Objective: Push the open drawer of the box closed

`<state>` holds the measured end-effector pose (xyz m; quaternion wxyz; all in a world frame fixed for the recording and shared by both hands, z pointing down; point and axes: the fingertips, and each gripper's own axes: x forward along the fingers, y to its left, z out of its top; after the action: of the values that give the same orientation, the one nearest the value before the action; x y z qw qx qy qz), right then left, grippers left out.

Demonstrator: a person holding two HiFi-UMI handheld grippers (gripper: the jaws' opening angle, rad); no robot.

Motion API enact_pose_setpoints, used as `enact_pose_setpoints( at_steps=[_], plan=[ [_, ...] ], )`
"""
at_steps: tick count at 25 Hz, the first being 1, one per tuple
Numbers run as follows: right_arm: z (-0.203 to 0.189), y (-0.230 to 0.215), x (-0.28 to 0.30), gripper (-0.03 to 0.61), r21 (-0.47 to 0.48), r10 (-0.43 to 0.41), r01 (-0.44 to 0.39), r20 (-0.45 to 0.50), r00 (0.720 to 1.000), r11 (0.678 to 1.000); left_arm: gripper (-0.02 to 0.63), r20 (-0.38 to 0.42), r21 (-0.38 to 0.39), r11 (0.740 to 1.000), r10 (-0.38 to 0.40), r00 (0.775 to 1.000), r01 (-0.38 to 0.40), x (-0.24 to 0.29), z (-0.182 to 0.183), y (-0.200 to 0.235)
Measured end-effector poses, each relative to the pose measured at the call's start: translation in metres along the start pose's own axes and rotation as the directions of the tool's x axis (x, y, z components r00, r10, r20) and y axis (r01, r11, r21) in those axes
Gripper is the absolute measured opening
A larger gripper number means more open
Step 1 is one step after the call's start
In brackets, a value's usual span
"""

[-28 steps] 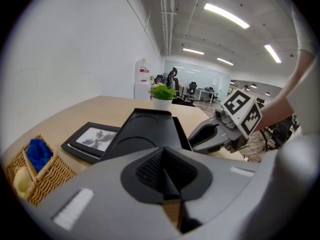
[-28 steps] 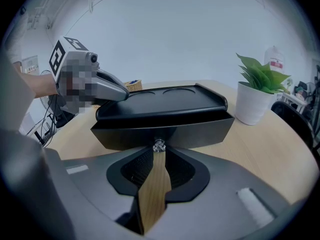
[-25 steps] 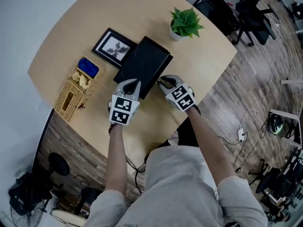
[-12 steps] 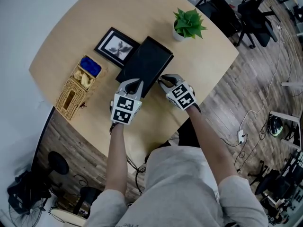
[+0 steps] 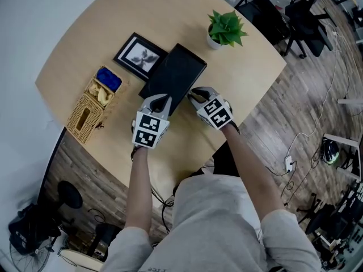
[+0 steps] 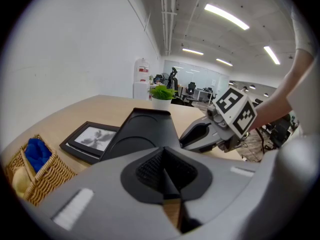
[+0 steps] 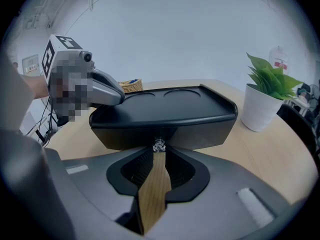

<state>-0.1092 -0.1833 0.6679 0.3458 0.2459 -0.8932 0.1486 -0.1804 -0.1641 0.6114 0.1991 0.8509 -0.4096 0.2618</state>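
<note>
Since its drawer (image 7: 200, 131) must slide in, the flat black plastic box (image 5: 173, 75) on the round wooden table (image 5: 85, 33) is met head-on: the right gripper (image 7: 159, 153) seems pinched on the small clear knob (image 7: 159, 145), while the left gripper (image 6: 163, 156), jaws together, rests on the box's corner, presumably steadying it.

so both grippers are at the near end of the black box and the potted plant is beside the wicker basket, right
Not quite. The left gripper and right gripper are at the near end of the black box, but the potted plant is not beside the wicker basket: the head view shows it across the box from the basket.
</note>
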Motion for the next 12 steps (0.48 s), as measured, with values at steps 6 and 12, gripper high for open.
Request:
enact_pose_setpoints(
  at_steps=[6, 12],
  plan=[
    [0.0015, 0.0005, 0.0025, 0.072, 0.002, 0.005, -0.005, -0.017, 1.0, 1.0, 0.052, 0.006, 0.016, 1.0, 0.012, 1.0, -0.012, 0.0024, -0.0049, 0.0054],
    [-0.0005, -0.0011, 0.002, 0.074, 0.018, -0.01, 0.011, -0.022, 1.0, 1.0, 0.052, -0.022, 0.014, 1.0, 0.016, 1.0, -0.016, 0.0044, -0.0079, 0.0056]
  ],
)
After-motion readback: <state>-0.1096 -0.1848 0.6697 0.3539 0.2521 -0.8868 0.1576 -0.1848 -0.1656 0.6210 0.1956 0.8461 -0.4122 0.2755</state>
